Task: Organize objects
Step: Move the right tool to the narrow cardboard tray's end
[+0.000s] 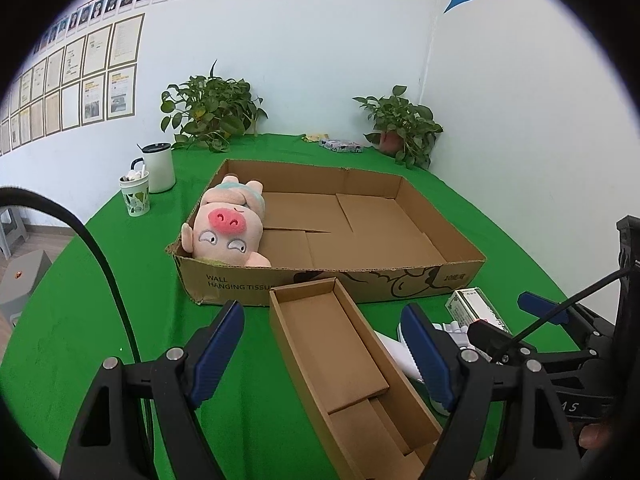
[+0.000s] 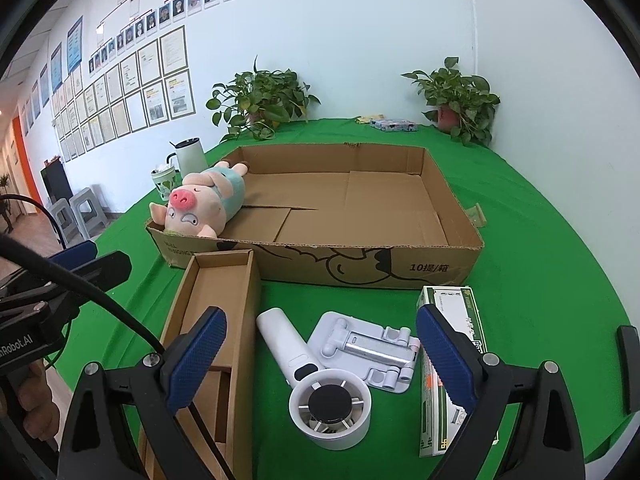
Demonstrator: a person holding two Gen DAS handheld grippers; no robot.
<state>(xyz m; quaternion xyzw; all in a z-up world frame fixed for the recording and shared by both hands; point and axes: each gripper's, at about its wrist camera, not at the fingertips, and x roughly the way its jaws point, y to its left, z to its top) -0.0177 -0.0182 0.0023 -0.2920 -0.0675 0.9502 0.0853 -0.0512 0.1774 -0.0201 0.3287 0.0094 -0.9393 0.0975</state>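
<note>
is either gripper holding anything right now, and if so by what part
Nothing is held. The left gripper stands open over the narrow cardboard box, and the right gripper is open above the handheld fan.

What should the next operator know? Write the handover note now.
Left tool: open, straddling the narrow cardboard box, holding nothing.
Right tool: open, empty, over the loose items.
Done: plush pig lies in the big cardboard box, left end.
Left: white handheld fan, white folding stand and green-and-white carton sit on the green cloth, in front of the big box.
</note>
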